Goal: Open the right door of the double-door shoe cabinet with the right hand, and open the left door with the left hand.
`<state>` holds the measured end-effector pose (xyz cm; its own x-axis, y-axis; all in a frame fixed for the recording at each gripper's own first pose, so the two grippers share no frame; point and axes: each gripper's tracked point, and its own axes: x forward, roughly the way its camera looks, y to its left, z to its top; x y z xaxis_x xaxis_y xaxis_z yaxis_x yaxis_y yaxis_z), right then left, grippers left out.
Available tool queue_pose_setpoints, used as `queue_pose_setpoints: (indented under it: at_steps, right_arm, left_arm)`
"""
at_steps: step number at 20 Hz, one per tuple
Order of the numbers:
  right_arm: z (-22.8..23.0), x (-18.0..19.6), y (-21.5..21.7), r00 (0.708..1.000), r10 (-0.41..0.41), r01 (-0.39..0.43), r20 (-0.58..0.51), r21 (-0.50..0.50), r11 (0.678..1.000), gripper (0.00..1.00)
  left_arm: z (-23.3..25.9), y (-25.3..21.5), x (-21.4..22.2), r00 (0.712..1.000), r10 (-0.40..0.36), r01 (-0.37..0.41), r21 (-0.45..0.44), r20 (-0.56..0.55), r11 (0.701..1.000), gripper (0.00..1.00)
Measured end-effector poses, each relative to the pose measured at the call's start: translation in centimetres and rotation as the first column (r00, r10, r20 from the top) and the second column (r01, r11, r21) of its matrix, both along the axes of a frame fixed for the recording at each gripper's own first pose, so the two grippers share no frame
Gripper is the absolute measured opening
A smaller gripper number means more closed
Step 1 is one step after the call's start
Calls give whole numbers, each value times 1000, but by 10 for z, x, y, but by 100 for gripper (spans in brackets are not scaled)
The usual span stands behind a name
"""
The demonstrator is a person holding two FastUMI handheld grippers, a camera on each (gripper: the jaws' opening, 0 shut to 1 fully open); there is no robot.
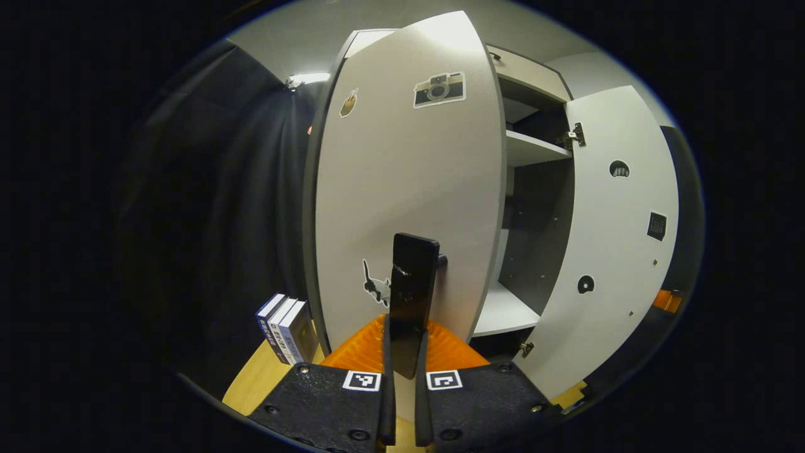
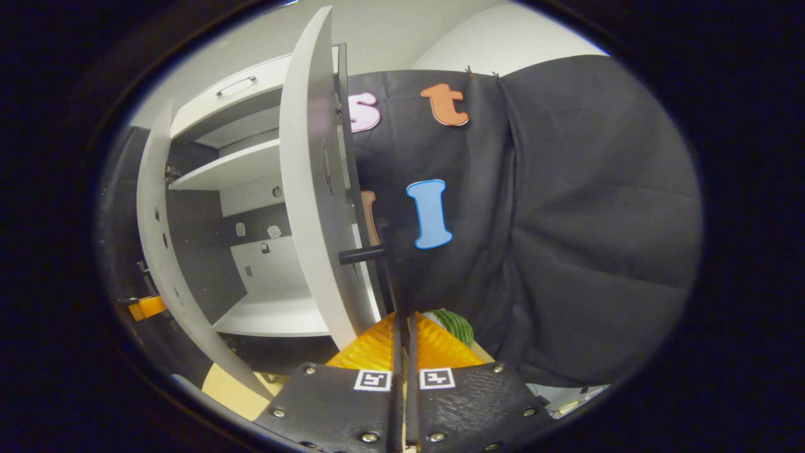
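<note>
The shoe cabinet (image 1: pixel 531 82) stands on the tabletop (image 1: pixel 251 377) with both doors swung out, its pale shelves and dark inner walls exposed between them; in the left gripper view the left door (image 1: pixel 409 189) is near and seen from its outer face, while the right door (image 1: pixel 616 239) stands wide open farther off, its inner face with hinges turned toward the camera; in the right gripper view the right door (image 2: pixel 308 201) is seen almost edge-on, close to the camera, and the left door (image 2: pixel 157 251) curves at the far left with the open shelves between the two.

The left gripper (image 1: pixel 412 296) has its jaws drawn close together on the dark vertical handle (image 1: pixel 414 277) of the left door, both fingers pressing its sides; the right gripper (image 2: pixel 402 340) has its jaws nearly closed with a thin slit between them, pointing at the dark peg-like handle (image 2: pixel 361 255) of the right door, though whether the fingers actually grip it I cannot tell.

On the left door's face sit a camera sticker (image 1: pixel 439 89), a small oval sticker (image 1: pixel 348 102) and a dark figure sticker (image 1: pixel 375 286); a few upright books (image 1: pixel 286 327) stand on the tabletop just left of the cabinet; a green striped object (image 2: pixel 454 324) lies beyond the right gripper's fingers, near the booth wall.
</note>
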<state>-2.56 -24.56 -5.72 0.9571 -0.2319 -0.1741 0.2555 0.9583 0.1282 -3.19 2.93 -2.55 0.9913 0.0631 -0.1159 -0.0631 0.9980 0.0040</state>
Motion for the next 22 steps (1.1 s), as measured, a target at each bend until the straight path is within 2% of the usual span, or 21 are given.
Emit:
queue_pose_setpoints:
  at_steps: [2,5,10,11,17,18,20,22]
  right_arm:
    - [0,1,0,1000,1,-1,-1,0,1000,2]
    - [0,0,0,1000,3,-3,-3,-1,1000,5]
    - [0,0,0,1000,4,-4,0,1,1000,5]
    - [0,1,0,1000,4,-4,1,3,1000,2]
    - [0,1,0,1000,3,-3,-1,2,1000,2]
    - [-1,1,0,1000,2,-2,-2,0,1000,5]
    - [0,0,0,1000,1,-1,-4,0,1000,2]
    - [-1,0,0,1000,-2,2,-4,0,1000,5]
  left_arm:
    - [1,7,-5,1000,20,-20,7,-2,1000,12]
    - [0,17,-13,999,44,-43,11,-6,999,7]
    - [3,37,-26,994,111,-111,35,-9,993,3]
    - [2,43,-29,992,126,-125,45,-11,991,0]
    - [4,69,-40,984,176,-176,29,-4,984,0]
    - [5,74,-42,983,185,-185,27,0,982,0]
    - [6,81,-44,980,199,-199,21,3,980,0]
    - [7,89,-47,977,214,-214,16,6,977,2]
